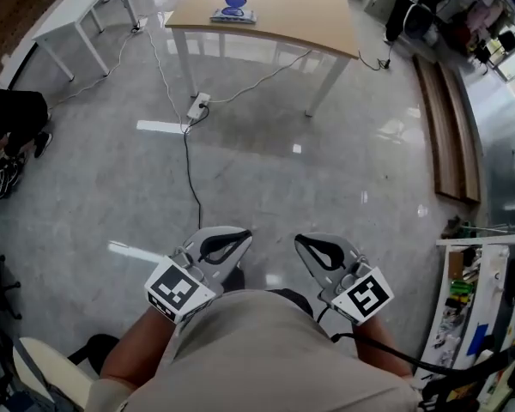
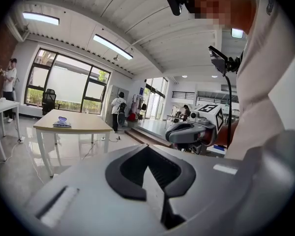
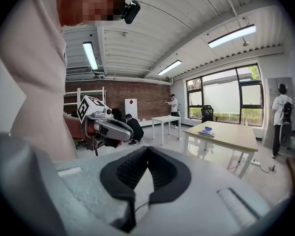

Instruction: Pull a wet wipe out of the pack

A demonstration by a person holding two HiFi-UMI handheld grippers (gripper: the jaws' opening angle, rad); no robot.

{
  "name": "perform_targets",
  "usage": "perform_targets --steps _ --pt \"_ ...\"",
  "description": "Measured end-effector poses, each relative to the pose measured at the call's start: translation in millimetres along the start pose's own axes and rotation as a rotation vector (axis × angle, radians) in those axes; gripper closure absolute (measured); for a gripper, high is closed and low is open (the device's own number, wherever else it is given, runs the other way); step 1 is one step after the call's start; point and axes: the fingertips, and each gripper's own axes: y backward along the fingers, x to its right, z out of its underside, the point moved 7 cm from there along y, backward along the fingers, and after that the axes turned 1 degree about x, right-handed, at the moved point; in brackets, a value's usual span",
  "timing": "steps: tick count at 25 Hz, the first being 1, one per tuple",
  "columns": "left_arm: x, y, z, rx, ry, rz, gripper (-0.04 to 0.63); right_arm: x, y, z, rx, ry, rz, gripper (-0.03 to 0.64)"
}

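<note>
**Both claws closed and empty at your body, wipe pack far off**
You hold the left claw (image 1: 245, 233) and right claw (image 1: 299, 239) side by side, close against your torso and pointing away from you. Each claw's own view shows its tips pressed together on nothing. Only the head view shows the floor and the power strip (image 1: 197, 106) beyond. Farther still, the wipe pack (image 1: 233, 11) lies on the tabletop (image 1: 300, 15), towards its left edge.

Wipe pack (image 1: 233, 10) on table (image 1: 300, 15) far ahead, smaller table (image 1: 77, 3) to its left, power strip (image 1: 197, 106) on floor before it.
</note>
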Motion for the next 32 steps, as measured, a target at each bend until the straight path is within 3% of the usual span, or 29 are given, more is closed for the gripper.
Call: perform_targets --steps 3,9,16,20,25,32 --pt "-48.0 -0.7 -1.5 -0.016 -0.012 -0.004 0.592 17.4 -44.2 -9.5 -0.01 0.015 -0.009 0.614" --pt "-104.5 -4.1 -3.5 -0.008 0.005 -0.059 0.592 49.5 -99.5 -29.5 -0.023 0.028 -0.048 0.614" --pt "-174.0 -36.5 -15.3 -0.005 -0.016 -0.126 0.592 119.3 -151.0 -36.9 -0.009 0.052 -0.095 0.614" --pt "-212.1 -80.5 -31.0 -0.005 -0.012 -0.185 0.592 181.3 -171.4 -44.5 0.017 0.066 -0.109 0.614" --pt "-264.9 -152.6 -72.1 -0.02 -0.042 -0.195 0.592 275.4 -200.2 -63.4 0.031 0.086 -0.153 0.614" --pt "-336.2 -243.0 -108.5 -0.013 -0.009 -0.254 0.592 391.6 -237.6 -73.5 0.018 0.077 -0.206 0.614"
